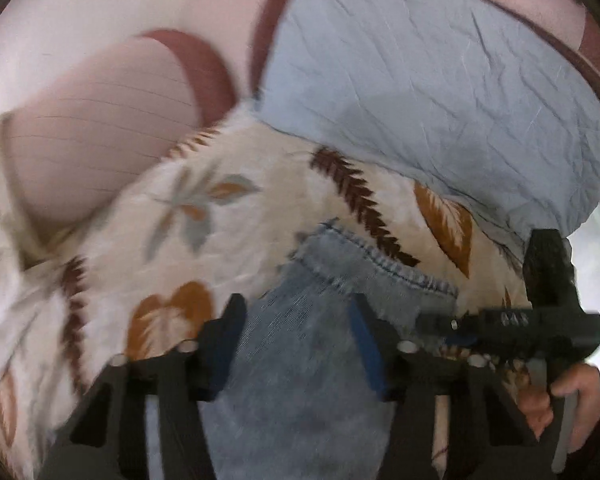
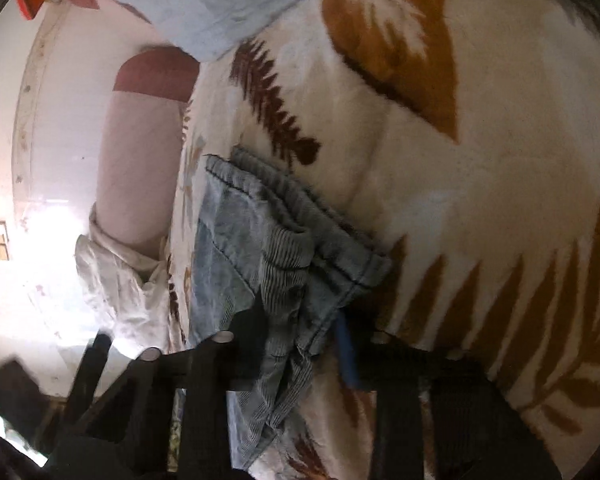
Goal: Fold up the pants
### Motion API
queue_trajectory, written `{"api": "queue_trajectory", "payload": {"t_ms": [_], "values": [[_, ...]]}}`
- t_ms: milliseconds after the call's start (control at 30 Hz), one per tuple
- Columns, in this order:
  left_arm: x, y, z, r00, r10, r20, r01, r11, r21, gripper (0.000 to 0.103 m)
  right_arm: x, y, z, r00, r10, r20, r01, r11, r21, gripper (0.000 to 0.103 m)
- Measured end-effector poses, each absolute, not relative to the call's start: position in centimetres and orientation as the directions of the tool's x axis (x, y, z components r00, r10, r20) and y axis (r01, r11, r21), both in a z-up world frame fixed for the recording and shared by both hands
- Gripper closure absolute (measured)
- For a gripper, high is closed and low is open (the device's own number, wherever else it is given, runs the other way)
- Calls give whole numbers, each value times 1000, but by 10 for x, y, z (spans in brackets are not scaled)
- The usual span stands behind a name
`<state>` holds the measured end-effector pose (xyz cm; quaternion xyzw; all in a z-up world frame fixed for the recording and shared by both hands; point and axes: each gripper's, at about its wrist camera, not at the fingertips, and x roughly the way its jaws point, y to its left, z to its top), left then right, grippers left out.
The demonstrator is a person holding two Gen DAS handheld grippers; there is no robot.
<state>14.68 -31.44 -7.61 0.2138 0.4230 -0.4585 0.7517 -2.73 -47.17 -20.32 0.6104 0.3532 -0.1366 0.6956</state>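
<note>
Left hand-held gripper (image 1: 296,344) grasping pants (image 1: 300,360) | right hand-held gripper (image 2: 300,344) grasping waistband (image 2: 284,264)

blanket (image 2: 480,184) open rightward, pillow (image 1: 440,92) behind — blocking

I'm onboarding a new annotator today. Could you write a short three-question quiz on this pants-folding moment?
1. True or false: denim of the pants lies between the left gripper fingers.
2. What lies directly under the pants: A) leaf-print blanket B) bare floor C) wooden table?
3. Fill in: the right gripper has the ribbed ____ between its fingers.

Key: 1 true; 2 A; 3 waistband.
</note>
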Motion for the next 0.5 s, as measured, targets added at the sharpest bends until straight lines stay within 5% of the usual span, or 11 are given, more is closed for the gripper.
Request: {"api": "queue_trajectory", "payload": {"t_ms": [500], "values": [[192,-414,-147,-67,-433,-899,926,310,-218,59,-37,-469,-205,732,230,-641,580,282,764,85]]}}
